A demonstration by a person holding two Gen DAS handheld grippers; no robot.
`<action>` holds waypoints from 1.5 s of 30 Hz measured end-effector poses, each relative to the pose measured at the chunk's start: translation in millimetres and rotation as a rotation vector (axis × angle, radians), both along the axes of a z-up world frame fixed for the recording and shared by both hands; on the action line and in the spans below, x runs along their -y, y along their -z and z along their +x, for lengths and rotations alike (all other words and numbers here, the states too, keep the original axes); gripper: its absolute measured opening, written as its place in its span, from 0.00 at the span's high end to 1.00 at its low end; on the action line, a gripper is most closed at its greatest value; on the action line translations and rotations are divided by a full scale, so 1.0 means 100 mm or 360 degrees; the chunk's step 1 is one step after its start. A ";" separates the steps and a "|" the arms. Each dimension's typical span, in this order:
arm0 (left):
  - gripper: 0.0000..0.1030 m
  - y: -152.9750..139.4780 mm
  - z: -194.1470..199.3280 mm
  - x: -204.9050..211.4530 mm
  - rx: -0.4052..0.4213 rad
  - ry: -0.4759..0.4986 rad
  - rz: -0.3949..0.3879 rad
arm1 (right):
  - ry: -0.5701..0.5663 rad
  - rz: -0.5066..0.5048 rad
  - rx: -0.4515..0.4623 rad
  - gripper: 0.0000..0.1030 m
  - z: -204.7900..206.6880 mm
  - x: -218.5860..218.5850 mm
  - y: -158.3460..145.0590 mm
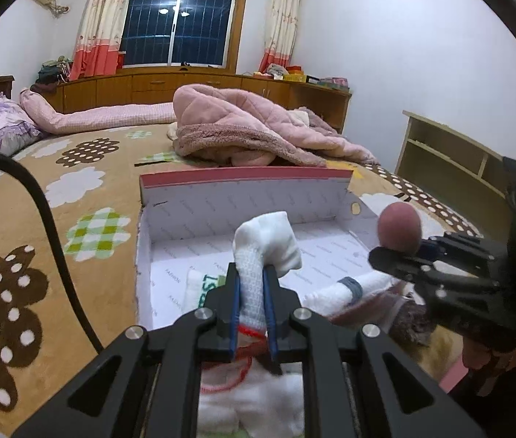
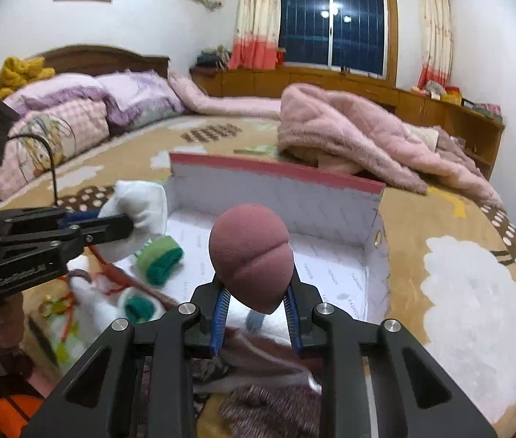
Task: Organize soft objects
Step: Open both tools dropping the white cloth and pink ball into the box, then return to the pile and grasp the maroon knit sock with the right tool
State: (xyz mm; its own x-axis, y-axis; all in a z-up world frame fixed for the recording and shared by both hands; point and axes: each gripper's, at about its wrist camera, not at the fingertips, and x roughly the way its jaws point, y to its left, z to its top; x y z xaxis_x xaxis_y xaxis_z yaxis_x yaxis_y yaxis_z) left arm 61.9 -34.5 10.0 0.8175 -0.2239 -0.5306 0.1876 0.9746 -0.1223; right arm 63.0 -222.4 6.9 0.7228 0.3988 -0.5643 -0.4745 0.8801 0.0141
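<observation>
An open white cardboard box (image 1: 243,197) with a pink-edged lid lies on the bed; it also shows in the right wrist view (image 2: 276,197). My left gripper (image 1: 252,284) is shut on a white sock (image 1: 268,244) and holds it over the box's near left side; the sock shows in the right wrist view (image 2: 137,204) too. My right gripper (image 2: 256,299) is shut on a dusty-pink makeup sponge (image 2: 250,255), held above the box; it appears at right in the left wrist view (image 1: 400,228). Rolled white socks with green (image 2: 161,255) and grey (image 1: 345,290) cuffs lie in the box.
A pink quilted blanket (image 1: 258,127) is heaped behind the box. Pillows (image 2: 86,109) lie at the headboard. A furry brown item (image 2: 268,408) and white cloth (image 1: 250,412) lie at the box's near edge. A wooden shelf (image 1: 451,153) stands right of the bed.
</observation>
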 end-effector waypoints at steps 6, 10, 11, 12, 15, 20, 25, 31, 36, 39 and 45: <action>0.64 0.07 0.17 -0.03 -0.0074 -0.0075 -0.0056 | 0.0066 -0.0016 -0.0098 0.66 0.23 -0.04 0.11; 0.50 0.00 0.10 -0.05 -0.0010 -0.0036 -0.0088 | 0.0026 -0.0037 -0.0074 0.44 0.18 -0.08 0.11; 0.44 -0.01 0.08 -0.05 0.0001 -0.0036 -0.0080 | 0.0022 -0.0041 -0.0060 0.42 0.16 -0.08 0.10; 0.39 -0.02 0.07 -0.04 0.0008 -0.0036 -0.0078 | 0.0019 -0.0040 -0.0049 0.41 0.15 -0.08 0.09; 0.32 -0.03 0.05 -0.05 0.0013 -0.0027 -0.0090 | 0.0021 -0.0019 -0.0043 0.33 0.12 -0.05 0.07; 0.29 -0.01 0.03 -0.05 -0.0011 -0.0032 -0.0062 | 0.0018 -0.0035 -0.0064 0.33 0.12 -0.05 0.09; 0.29 -0.02 0.00 -0.05 -0.0024 -0.0016 -0.0060 | -0.0013 -0.0032 -0.0052 0.32 0.07 -0.04 0.07; 0.28 0.05 -0.06 -0.03 -0.0086 0.0035 -0.0041 | -0.0028 -0.0025 -0.0072 0.29 0.01 0.00 0.07; 0.28 0.05 -0.12 -0.02 -0.0092 0.0047 -0.0020 | -0.0048 0.0007 -0.0101 0.29 -0.03 0.03 0.06; 0.28 0.04 -0.15 -0.04 -0.0087 0.0047 -0.0014 | -0.0073 0.0007 -0.0092 0.29 -0.09 0.02 0.05; 0.28 0.04 -0.23 -0.06 -0.0095 0.0053 -0.0008 | -0.0172 0.0067 -0.0089 0.29 -0.22 0.02 -0.01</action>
